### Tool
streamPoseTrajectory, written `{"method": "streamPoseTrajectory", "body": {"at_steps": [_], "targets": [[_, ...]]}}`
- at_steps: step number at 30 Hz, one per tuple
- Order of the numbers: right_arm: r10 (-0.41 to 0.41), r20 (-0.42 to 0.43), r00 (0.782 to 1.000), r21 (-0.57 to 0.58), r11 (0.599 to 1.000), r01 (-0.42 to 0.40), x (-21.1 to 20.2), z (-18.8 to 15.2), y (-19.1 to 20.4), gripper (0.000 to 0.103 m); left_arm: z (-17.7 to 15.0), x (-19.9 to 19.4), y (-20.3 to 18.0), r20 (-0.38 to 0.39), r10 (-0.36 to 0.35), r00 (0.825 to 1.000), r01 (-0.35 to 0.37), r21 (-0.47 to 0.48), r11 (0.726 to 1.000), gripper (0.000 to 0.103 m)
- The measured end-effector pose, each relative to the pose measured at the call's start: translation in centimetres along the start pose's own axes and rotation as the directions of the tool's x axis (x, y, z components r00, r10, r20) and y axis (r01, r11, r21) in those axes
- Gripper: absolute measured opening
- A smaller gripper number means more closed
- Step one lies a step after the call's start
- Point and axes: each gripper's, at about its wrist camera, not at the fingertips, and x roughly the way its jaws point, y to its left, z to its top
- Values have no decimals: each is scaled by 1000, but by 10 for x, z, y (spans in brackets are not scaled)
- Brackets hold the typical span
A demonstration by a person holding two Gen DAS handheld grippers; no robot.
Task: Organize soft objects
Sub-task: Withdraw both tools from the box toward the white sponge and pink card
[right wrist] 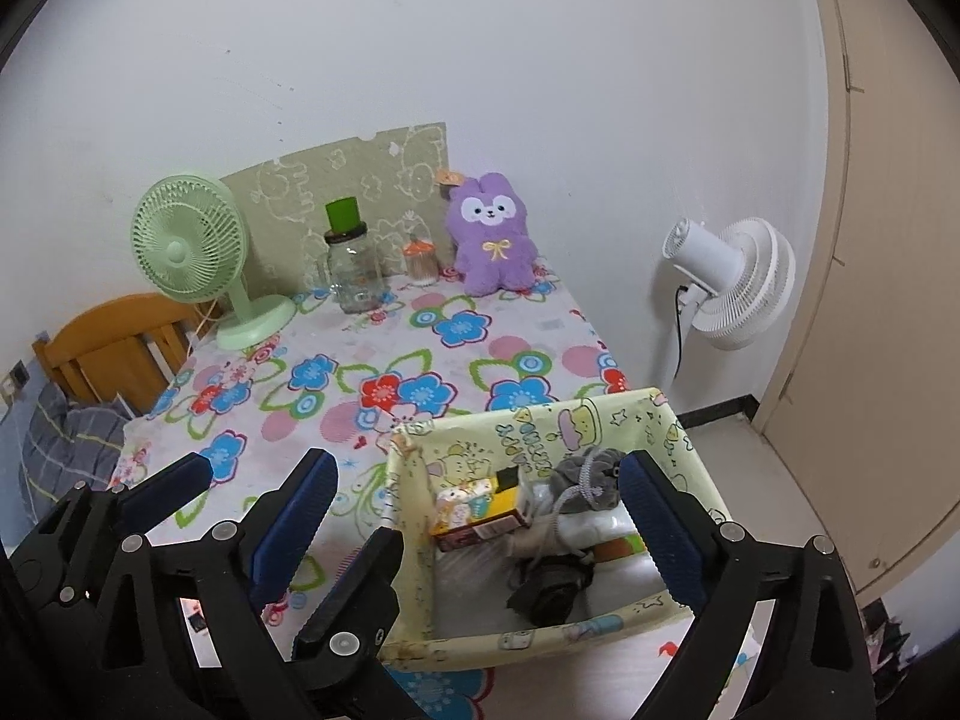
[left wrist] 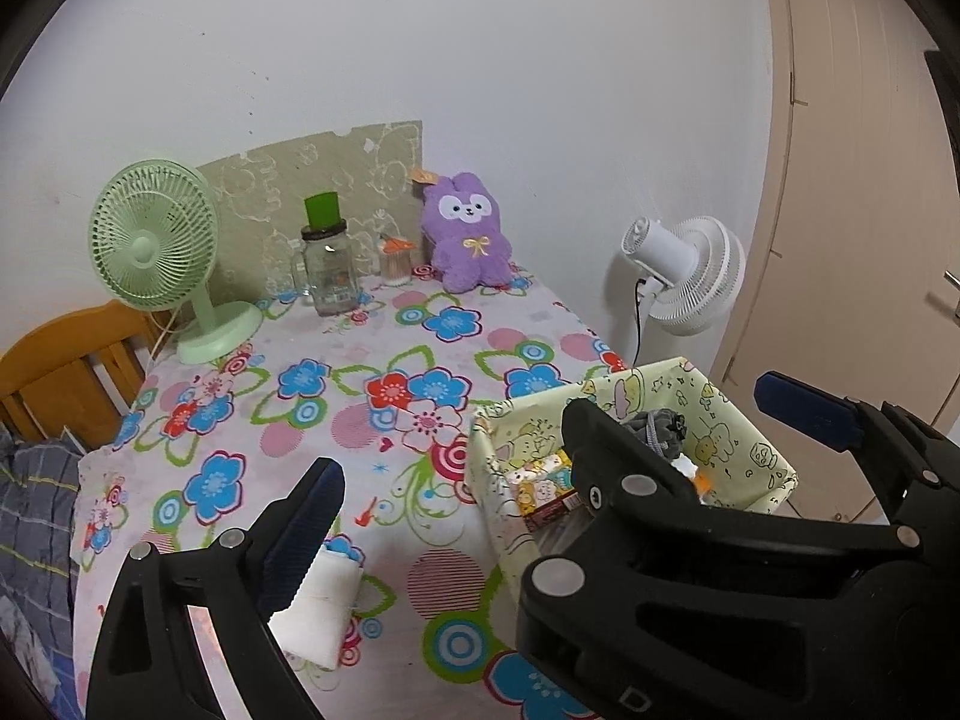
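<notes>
A purple plush bunny (left wrist: 468, 234) (right wrist: 493, 234) sits upright at the back of the flowered table, against the wall. A pale yellow fabric basket (left wrist: 744, 426) (right wrist: 600, 420) stands at the table's near right corner, holding a grey pouch (right wrist: 591, 474), small boxes and white soft items. A white folded cloth (left wrist: 318, 612) lies on the table under my left gripper's left finger. My left gripper (left wrist: 447, 456) is open above the near table. My right gripper (right wrist: 516, 522) is open, straddling the basket. It crosses the left wrist view (left wrist: 690, 414).
A green desk fan (left wrist: 156, 252) stands at the back left, a glass jar (left wrist: 327, 270) with a green cup on it and a small toothpick jar (left wrist: 396, 264) beside the bunny. A white floor fan (left wrist: 690, 276) stands right of the table. A wooden chair (left wrist: 54, 372) is left.
</notes>
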Motion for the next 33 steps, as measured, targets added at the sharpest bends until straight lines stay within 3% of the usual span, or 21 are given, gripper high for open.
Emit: {"method": "streamPoseTrajectory", "body": {"at_steps": [12, 33], "targets": [[19, 37, 999, -28, 999, -18, -15, 3, 35, 97, -2, -20, 28, 36, 30, 999, -29, -22, 999, 97], [127, -3, 992, -84, 988, -127, 11, -18, 100, 97, -34, -20, 92, -6, 155, 988, -155, -89, 984, 99]]}}
